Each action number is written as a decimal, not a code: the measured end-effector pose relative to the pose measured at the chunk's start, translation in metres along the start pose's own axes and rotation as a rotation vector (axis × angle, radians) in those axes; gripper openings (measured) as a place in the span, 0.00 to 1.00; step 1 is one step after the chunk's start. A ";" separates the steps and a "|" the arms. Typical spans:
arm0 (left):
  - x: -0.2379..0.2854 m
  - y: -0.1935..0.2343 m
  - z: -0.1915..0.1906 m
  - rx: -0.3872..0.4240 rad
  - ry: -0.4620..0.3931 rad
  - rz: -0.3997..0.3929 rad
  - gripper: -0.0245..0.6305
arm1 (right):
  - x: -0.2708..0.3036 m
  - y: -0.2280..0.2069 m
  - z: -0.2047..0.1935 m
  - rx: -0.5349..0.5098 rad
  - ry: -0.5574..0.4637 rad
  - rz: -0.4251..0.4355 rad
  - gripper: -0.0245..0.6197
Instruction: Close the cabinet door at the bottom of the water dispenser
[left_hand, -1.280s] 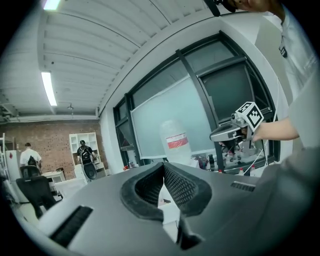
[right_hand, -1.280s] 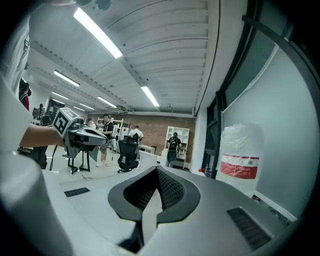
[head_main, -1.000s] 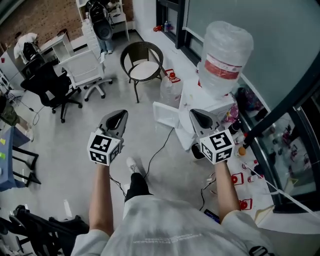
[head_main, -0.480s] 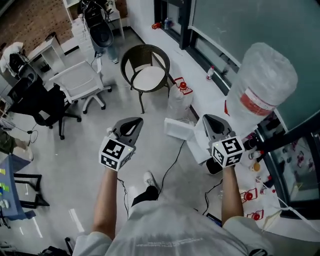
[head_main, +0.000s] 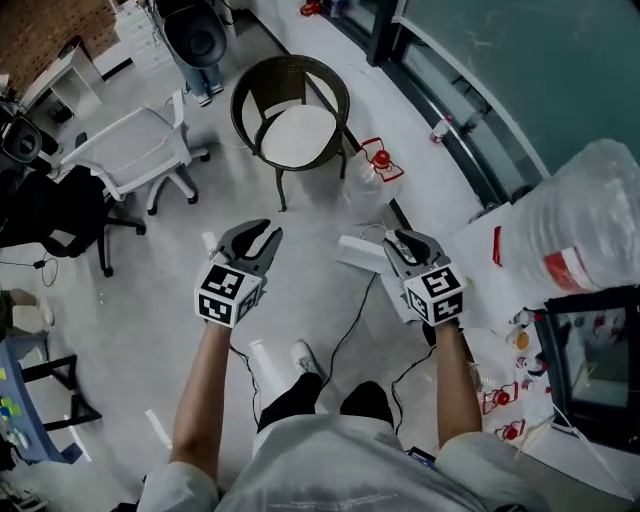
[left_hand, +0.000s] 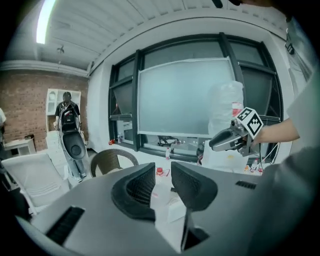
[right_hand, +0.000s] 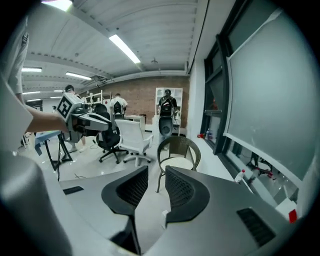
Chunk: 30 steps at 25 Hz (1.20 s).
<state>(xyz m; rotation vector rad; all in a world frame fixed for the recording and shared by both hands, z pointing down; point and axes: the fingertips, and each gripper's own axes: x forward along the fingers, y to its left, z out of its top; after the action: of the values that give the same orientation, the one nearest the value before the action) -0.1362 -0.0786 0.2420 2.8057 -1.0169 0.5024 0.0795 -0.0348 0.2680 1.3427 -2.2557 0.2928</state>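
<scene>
The white water dispenser (head_main: 487, 262) stands at the right of the head view, with a large clear bottle (head_main: 588, 228) on top. Its white cabinet door (head_main: 360, 254) juts out open near the floor. My right gripper (head_main: 403, 240) hovers just right of that door; its jaws are opening, with nothing between them (right_hand: 156, 175). My left gripper (head_main: 262, 232) hangs over bare floor well to the door's left, its jaws also opening and empty (left_hand: 162, 172). In the left gripper view the bottle (left_hand: 226, 107) and the right gripper (left_hand: 227, 140) show ahead. The left gripper (right_hand: 92, 120) appears in the right gripper view.
A round wicker chair (head_main: 295, 120) stands just beyond the grippers, a white office chair (head_main: 125, 150) to its left. A small jug with a red cap (head_main: 372, 168) sits by the window wall. A black cable (head_main: 345, 320) trails over the floor by the person's feet.
Both grippers have moved forward and down towards the dispenser's base, and the head view has swung with them. The jaws of both, shut before, now show a gap.
</scene>
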 end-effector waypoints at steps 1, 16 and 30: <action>0.013 0.009 -0.012 -0.013 0.025 -0.010 0.22 | 0.016 0.000 -0.007 -0.008 0.026 0.010 0.26; 0.164 0.051 -0.194 -0.168 0.293 -0.071 0.22 | 0.252 -0.042 -0.221 -0.057 0.395 0.222 0.35; 0.269 0.064 -0.346 -0.351 0.457 -0.050 0.22 | 0.375 -0.038 -0.384 -0.157 0.697 0.448 0.41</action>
<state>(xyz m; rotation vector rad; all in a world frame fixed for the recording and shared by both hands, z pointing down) -0.0766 -0.2142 0.6592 2.2567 -0.8365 0.8192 0.0822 -0.1775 0.7869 0.5132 -1.8856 0.6120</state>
